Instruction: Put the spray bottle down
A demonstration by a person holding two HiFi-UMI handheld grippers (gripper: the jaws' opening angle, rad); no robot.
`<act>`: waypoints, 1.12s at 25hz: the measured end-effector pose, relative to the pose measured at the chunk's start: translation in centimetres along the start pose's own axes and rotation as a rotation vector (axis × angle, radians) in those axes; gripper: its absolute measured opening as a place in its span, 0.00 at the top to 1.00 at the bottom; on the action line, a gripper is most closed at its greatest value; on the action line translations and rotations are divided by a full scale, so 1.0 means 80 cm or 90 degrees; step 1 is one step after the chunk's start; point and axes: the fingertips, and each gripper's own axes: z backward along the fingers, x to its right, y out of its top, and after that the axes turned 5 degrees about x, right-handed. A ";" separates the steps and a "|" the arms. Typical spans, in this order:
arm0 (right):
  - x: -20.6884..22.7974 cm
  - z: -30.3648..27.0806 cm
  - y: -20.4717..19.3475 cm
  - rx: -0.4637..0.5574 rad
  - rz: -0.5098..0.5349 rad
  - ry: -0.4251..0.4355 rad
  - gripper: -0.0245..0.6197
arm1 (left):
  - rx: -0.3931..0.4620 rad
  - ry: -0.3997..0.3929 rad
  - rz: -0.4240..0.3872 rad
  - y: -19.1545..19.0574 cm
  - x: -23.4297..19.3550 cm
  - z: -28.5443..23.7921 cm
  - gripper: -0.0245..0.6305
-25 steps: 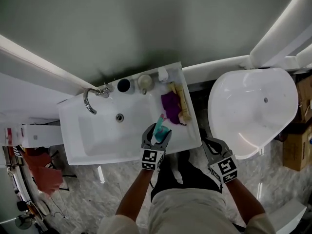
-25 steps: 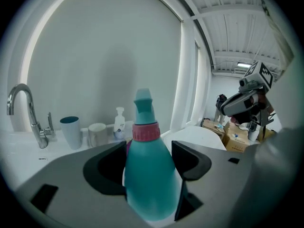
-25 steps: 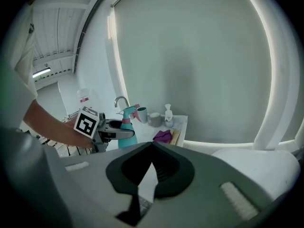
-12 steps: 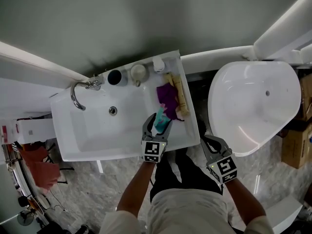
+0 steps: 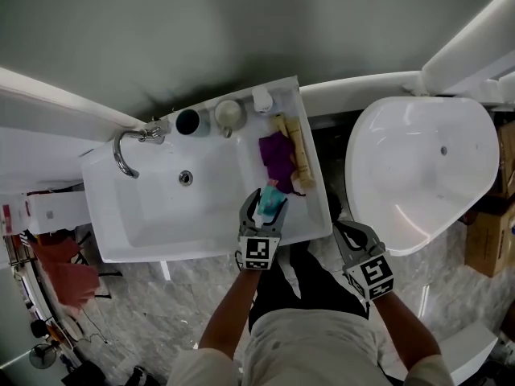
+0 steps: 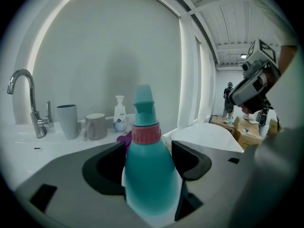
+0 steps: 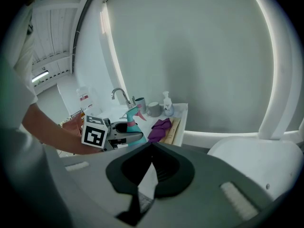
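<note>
A teal spray bottle (image 6: 147, 175) with a pink collar and teal nozzle stands upright between the jaws of my left gripper (image 6: 148, 148), which is shut on its body. In the head view the left gripper (image 5: 264, 209) and the spray bottle (image 5: 269, 199) are over the front right part of the white sink (image 5: 161, 215). The bottle's base is hidden, so I cannot tell if it touches. The right gripper view shows the spray bottle (image 7: 131, 120) from the side. My right gripper (image 7: 152, 148) is shut and empty; the right gripper (image 5: 348, 233) hangs off the sink's front right corner.
On the sink's right ledge lie a purple cloth (image 5: 278, 155) and a beige brush (image 5: 299, 155). A dark cup (image 5: 187, 121), a mug (image 5: 229, 112) and a soap bottle (image 5: 262, 99) line the back. A faucet (image 5: 125, 151) stands at the left, a white tub (image 5: 418, 175) at the right.
Both grippers have sunk a little. The left one still grips the spray bottle, now lower over the sink's front right part.
</note>
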 end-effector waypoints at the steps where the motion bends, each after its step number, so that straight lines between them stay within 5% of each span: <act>1: 0.000 0.000 -0.003 -0.003 0.000 0.001 0.95 | -0.001 0.001 -0.002 -0.001 0.001 0.002 0.50; 16: 0.001 0.000 0.000 0.001 -0.001 0.002 0.95 | -0.076 -0.033 -0.010 -0.029 0.010 0.009 0.43; 28: -0.002 0.017 0.016 0.020 0.011 -0.006 0.95 | -0.066 -0.049 -0.023 0.002 0.015 0.036 0.35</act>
